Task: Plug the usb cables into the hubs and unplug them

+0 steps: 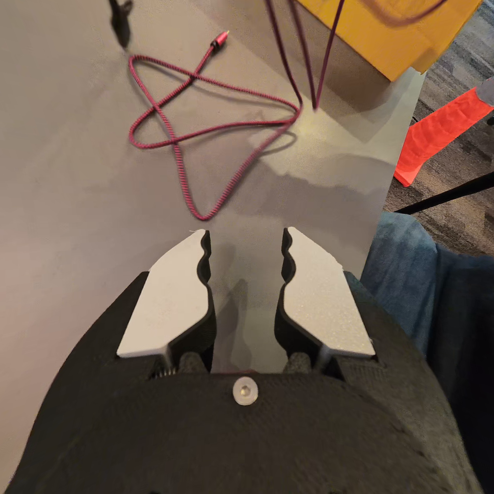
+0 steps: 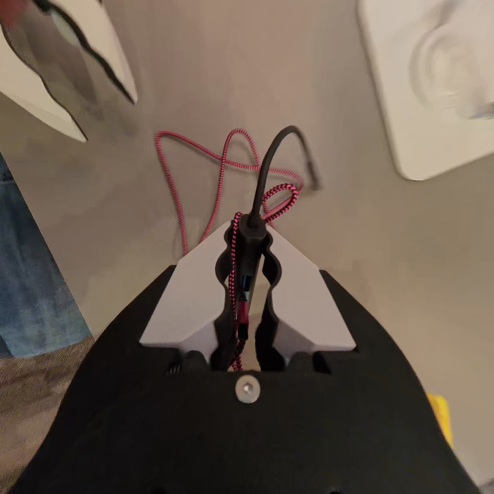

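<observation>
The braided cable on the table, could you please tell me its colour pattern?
Pink-and-black braid on the cable, clearest in the left wrist view.

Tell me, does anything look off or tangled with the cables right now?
Yes. The right gripper is shut on the black hub with a strand of the red braided cable pinched in alongside it. The rest of that cable lies in crossed loops on the table. The left gripper is open and empty.

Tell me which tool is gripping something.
The right tool: it is shut on the black hub, with the pink braided cable beside it. The left tool is open and empty.
</observation>
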The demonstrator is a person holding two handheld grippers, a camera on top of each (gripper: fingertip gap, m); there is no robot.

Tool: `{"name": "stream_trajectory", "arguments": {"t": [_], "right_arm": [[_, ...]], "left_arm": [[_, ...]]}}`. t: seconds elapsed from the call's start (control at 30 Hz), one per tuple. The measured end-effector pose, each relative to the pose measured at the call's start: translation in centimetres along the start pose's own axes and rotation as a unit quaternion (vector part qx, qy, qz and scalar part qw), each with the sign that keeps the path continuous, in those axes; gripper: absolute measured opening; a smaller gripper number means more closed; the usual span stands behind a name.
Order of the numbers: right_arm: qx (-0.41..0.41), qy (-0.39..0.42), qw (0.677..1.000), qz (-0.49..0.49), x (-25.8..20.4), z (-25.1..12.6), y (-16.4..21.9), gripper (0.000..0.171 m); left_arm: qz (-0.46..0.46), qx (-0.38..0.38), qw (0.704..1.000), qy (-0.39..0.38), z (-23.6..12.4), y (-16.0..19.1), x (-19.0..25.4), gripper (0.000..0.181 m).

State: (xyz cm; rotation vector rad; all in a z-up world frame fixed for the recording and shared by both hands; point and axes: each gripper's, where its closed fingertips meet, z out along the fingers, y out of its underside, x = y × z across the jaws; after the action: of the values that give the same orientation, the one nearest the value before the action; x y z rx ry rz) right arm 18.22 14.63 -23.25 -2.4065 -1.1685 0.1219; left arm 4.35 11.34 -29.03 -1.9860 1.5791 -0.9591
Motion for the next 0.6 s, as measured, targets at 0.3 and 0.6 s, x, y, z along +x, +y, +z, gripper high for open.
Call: {"name": "stream_trajectory", "arguments": {"t": [0.3,0.6], "right_arm": [[0.088,0.214,0.970,0.071,10.6,-21.1,-1.0,0.015],[0.063,0.361,0.927,0.085,14.9,-34.6,2.6,0.016]], "left_arm": [[-0.004,-0.008,1.000,0.002,0.5,0.5,-0.2,0.050],[-0.011,-0.014,1.000,0.001,0.9,0.9,-0.5,0.050]]}}
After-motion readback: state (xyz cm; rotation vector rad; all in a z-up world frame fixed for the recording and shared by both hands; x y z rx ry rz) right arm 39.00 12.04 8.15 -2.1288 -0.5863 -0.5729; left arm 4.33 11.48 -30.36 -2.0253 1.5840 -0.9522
